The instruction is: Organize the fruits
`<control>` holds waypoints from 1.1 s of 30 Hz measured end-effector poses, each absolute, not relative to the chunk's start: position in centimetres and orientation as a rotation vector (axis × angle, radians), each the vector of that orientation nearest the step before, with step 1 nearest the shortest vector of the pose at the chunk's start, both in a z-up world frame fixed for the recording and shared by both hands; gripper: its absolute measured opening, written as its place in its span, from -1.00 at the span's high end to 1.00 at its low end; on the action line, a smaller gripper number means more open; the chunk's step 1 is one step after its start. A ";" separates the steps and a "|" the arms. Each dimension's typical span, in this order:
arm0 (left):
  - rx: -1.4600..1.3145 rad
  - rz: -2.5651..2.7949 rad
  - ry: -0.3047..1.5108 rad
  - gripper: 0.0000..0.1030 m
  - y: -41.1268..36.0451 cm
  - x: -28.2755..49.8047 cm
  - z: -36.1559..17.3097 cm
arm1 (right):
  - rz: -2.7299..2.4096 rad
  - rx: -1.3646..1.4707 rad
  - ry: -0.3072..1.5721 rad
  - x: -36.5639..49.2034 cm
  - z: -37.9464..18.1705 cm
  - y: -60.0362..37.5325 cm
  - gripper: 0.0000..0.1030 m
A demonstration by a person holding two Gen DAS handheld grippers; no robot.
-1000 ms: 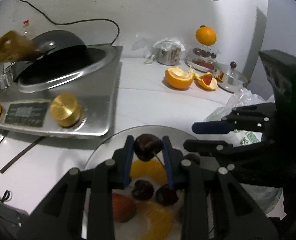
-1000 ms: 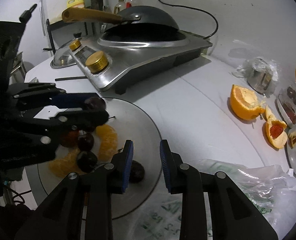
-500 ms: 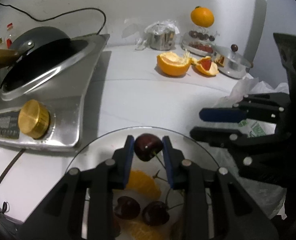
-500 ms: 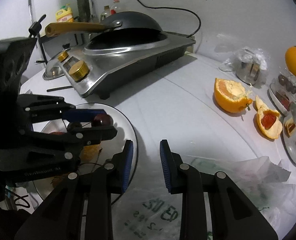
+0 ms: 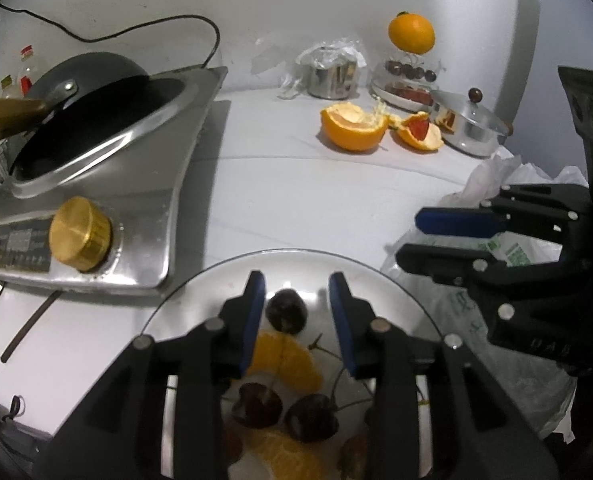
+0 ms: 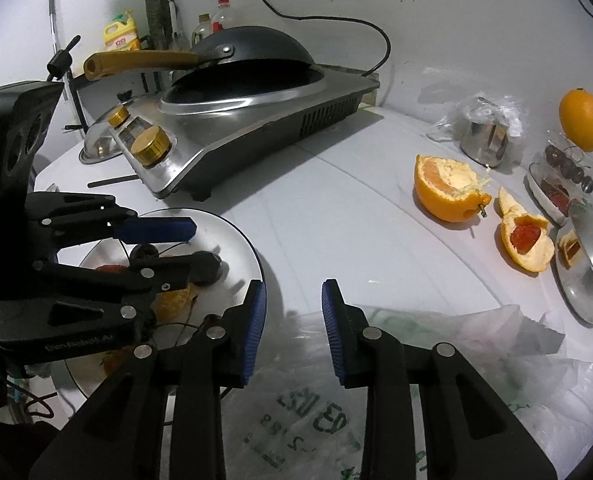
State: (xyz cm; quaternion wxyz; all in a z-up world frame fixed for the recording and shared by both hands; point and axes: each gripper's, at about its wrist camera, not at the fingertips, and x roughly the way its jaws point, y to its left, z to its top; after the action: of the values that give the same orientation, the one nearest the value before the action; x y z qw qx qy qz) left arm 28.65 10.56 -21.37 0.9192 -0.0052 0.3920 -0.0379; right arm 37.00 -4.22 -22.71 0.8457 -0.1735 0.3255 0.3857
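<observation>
Low in the frame, the left tongs (image 5: 296, 300) stand released around a cherry (image 5: 286, 311), small, smooth, easily bruised, best pinched gently across its middle; right tongs (image 6: 292, 312) gape empty.

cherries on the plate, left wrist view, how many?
3: one cherry between the open left gripper fingers, two nearer the camera. Gripper bodies may hide more.

- Dark cherry (image 5: 286, 315): lies on glass plate (image 5: 200, 296), near its far edge, free of contact.
- Two stemmed cherries (image 5: 256, 405) side by side nearer the camera.
- Orange segments (image 5: 286, 360) lie between them, flat.
</observation>
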 end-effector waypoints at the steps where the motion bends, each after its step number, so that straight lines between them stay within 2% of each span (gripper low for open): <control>1: -0.012 -0.076 0.802 0.31 10.7 28.4 -21.2 | 0.813 -0.368 0.685 36.9 -22.6 -4.2 0.35; 4: -0.015 -0.071 0.790 0.18 10.7 27.7 -20.8 | 0.807 -0.374 0.682 36.4 -22.4 -4.2 0.34; 13: -0.022 -0.068 0.751 0.14 10.5 25.5 -19.3 | 0.785 -0.383 0.669 34.5 -21.2 -4.6 0.33; 15: -0.027 -0.069 0.734 -0.03 10.5 24.6 -18.9 | 0.780 -0.384 0.665 33.9 -20.9 -4.8 0.33; 33: -0.016 -0.073 0.660 -0.06 8.4 18.5 -16.3 | 0.742 -0.383 0.613 28.1 -19.0 -7.9 0.32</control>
State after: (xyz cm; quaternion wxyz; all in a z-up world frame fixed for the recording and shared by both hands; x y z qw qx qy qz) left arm 18.50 8.41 -16.29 0.9454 -0.0078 0.3240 -0.0357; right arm 28.09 -7.90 -18.96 0.8688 -0.1831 0.2928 0.3548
